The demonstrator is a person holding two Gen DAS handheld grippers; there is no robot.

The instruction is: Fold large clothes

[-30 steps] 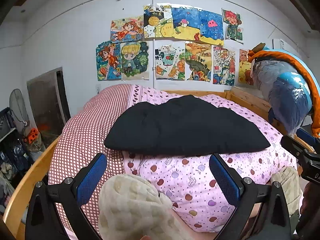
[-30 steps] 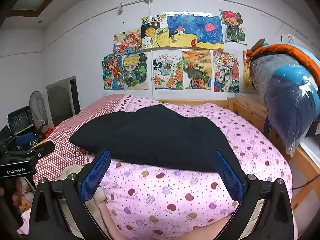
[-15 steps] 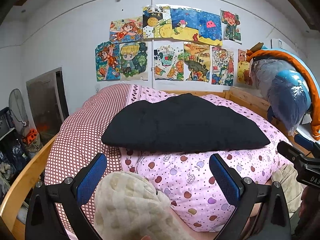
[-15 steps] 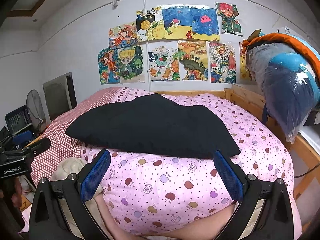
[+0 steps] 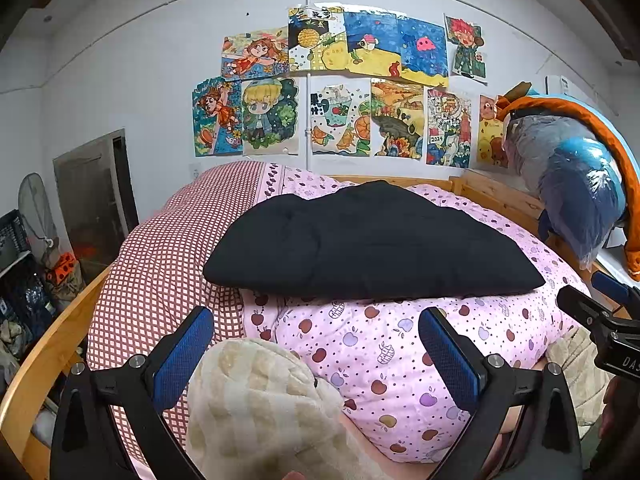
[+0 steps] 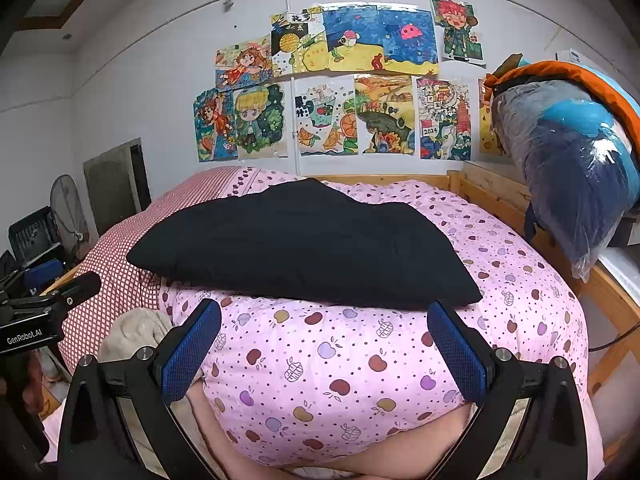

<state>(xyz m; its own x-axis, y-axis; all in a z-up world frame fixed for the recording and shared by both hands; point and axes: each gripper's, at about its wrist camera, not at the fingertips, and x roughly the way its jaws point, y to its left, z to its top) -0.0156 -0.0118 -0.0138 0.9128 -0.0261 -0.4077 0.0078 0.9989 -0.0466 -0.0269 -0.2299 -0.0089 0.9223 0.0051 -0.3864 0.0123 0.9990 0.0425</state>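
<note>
A folded black garment point(image 5: 372, 244) lies flat on the pink quilt point(image 5: 400, 344), in the middle of the bed. The left gripper point(image 5: 316, 352) and the right gripper point(image 6: 324, 344) hang at the quilt's near edge, fingers spread wide and holding nothing. A beige blanket point(image 5: 256, 400) bunches near the left gripper.

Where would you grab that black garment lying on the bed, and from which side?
Probably the black garment's two near corners, coming in low from the foot of the bed. Its front edge overhangs the pink quilt, giving both open grippers, left and right, a lip to pinch.
</note>
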